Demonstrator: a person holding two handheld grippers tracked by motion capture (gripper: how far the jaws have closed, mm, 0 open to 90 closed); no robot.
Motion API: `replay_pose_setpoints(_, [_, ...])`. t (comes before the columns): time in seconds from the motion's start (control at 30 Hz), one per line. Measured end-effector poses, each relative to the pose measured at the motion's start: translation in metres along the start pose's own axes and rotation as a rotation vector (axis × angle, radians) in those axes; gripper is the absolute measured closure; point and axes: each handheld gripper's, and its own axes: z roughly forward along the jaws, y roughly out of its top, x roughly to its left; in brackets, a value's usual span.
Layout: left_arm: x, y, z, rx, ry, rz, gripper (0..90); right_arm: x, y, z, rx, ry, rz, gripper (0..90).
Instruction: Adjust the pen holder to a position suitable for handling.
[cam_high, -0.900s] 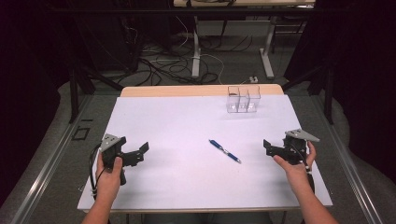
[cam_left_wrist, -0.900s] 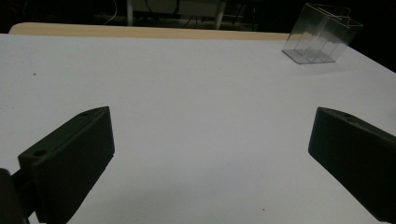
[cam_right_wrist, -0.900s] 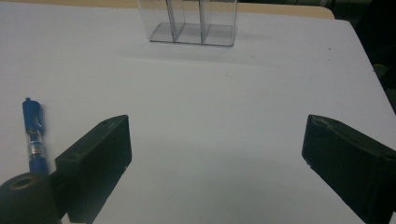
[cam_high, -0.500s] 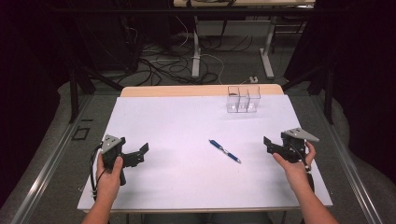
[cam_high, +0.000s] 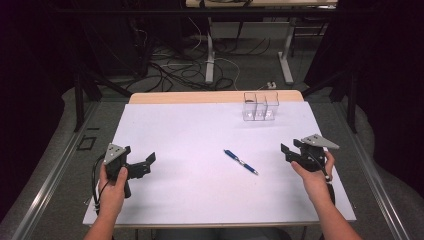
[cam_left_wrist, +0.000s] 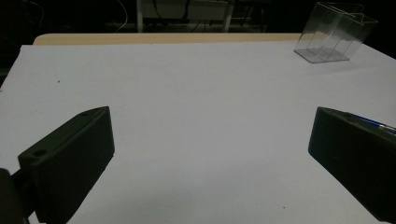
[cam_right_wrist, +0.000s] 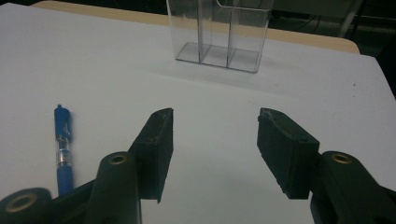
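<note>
A: On the white table, what have you got?

B: One blue pen, lying flat around the middle, a bit toward my right side. It runs diagonally, one end toward the far left, the other toward me and right.

A: Your right gripper?

B: My right gripper is near the table's right edge, jaws spread apart, holding nothing. Pen lies to its left, apart from it, not touching. In the right gripper view the pen sits beside the left jaw, outside the gap between the jaws; the table inside the gap is bare.

A: Left one?

B: My left gripper is near the left edge, jaws spread wide, nothing between them. Pen is well apart from it, off to the right. In the left gripper view only a sliver of the pen peeks over the right jaw.

A: Anything else?

B: A clear plastic holder with three compartments, upright at the far side of the table, right of center. Looks empty. It stands beyond the pen and apart from both grippers. My hands grip the handles from below.
</note>
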Motion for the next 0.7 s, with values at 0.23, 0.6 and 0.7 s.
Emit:
replay_pose_setpoints(0.23, [0.0, 0.003, -0.003, -0.014, 0.02, 0.0, 0.1, 0.0, 0.01, 0.012, 0.043, -0.013, -0.064, 46.6])
replay_pose_setpoints(0.6, [-0.003, 0.0, -0.003, 0.008, 0.012, 0.022, 0.1, -0.02, 0.045, 0.048, 0.075, 0.049, -0.034, 67.3])
replay_pose_setpoints(0.7, [-0.003, 0.0, -0.004, 0.005, 0.013, 0.017, 0.1, -0.027, 0.054, 0.058, 0.08, 0.047, -0.034, 73.4])
